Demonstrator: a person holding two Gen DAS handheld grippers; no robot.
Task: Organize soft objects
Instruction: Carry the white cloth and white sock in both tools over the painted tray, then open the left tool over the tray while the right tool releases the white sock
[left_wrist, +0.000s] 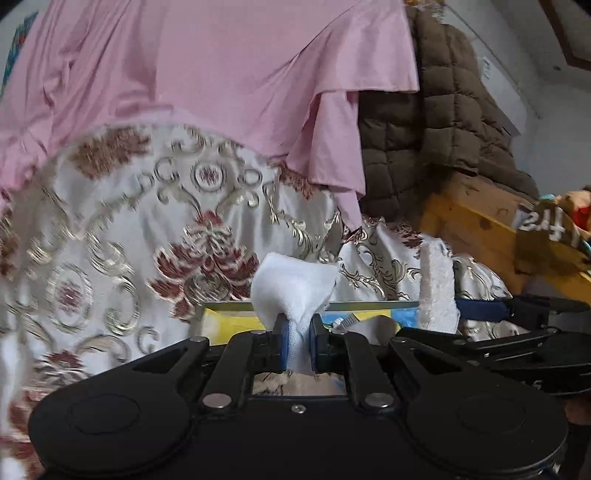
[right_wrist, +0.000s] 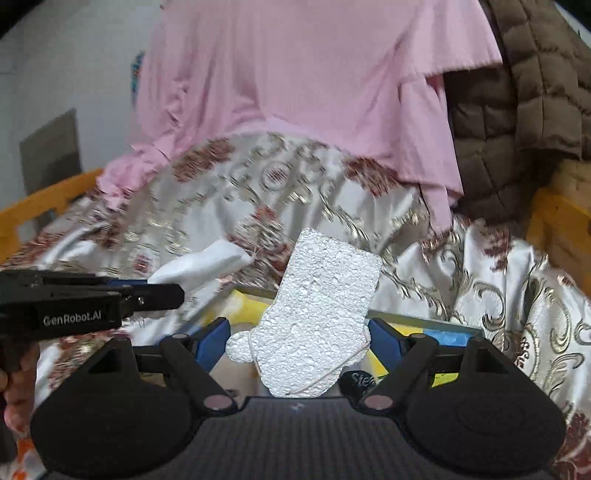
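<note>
The left gripper (left_wrist: 297, 341) is pressed almost together on a white cloth (left_wrist: 293, 286), which is pinched between its blue pads and puffs out just in front of the fingertips, above the patterned bedspread (left_wrist: 122, 236). The right gripper (right_wrist: 297, 341) stands wide, with a white foam piece (right_wrist: 317, 314) between its blue pads; the piece seems to touch both pads, though the blur makes this not fully sure. Both things are beside each other, over a yellow and blue box (left_wrist: 229, 319), with a pink sheet (right_wrist: 303, 74) behind.
</note>
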